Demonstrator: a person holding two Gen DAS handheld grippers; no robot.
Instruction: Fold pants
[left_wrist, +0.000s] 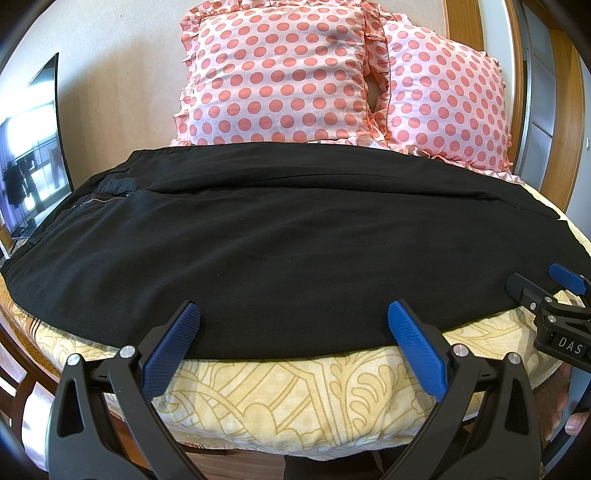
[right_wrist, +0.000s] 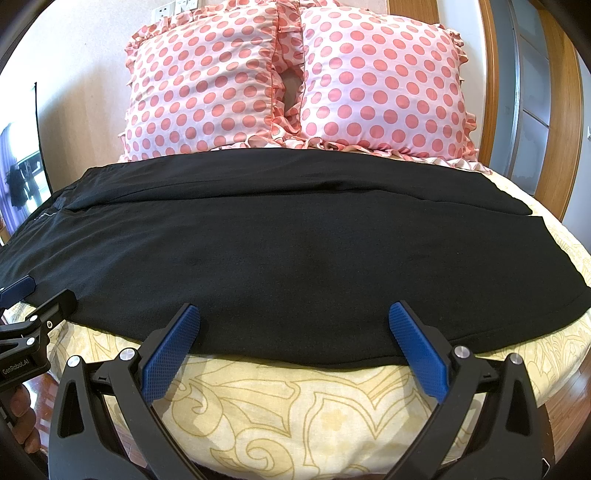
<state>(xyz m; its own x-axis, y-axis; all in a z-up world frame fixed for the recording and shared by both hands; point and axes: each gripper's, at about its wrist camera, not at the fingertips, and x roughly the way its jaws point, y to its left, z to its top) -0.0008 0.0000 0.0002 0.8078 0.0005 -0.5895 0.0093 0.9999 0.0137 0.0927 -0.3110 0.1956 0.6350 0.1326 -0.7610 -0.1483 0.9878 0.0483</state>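
Black pants (left_wrist: 280, 240) lie flat across the bed, waist and zipper (left_wrist: 103, 199) to the left, legs running right; they also show in the right wrist view (right_wrist: 288, 258). My left gripper (left_wrist: 293, 317) is open and empty, its blue pads over the pants' near edge. My right gripper (right_wrist: 293, 319) is open and empty at the near edge further right. The right gripper also appears at the right edge of the left wrist view (left_wrist: 546, 288), and the left gripper at the left edge of the right wrist view (right_wrist: 33, 295).
The bed has a yellow patterned sheet (left_wrist: 295, 398) (right_wrist: 314, 406). Two pink polka-dot pillows (left_wrist: 280, 74) (right_wrist: 380, 81) stand at the head against the wall. A wooden door frame (right_wrist: 495, 74) is at the right, a dark screen (left_wrist: 37, 147) at the left.
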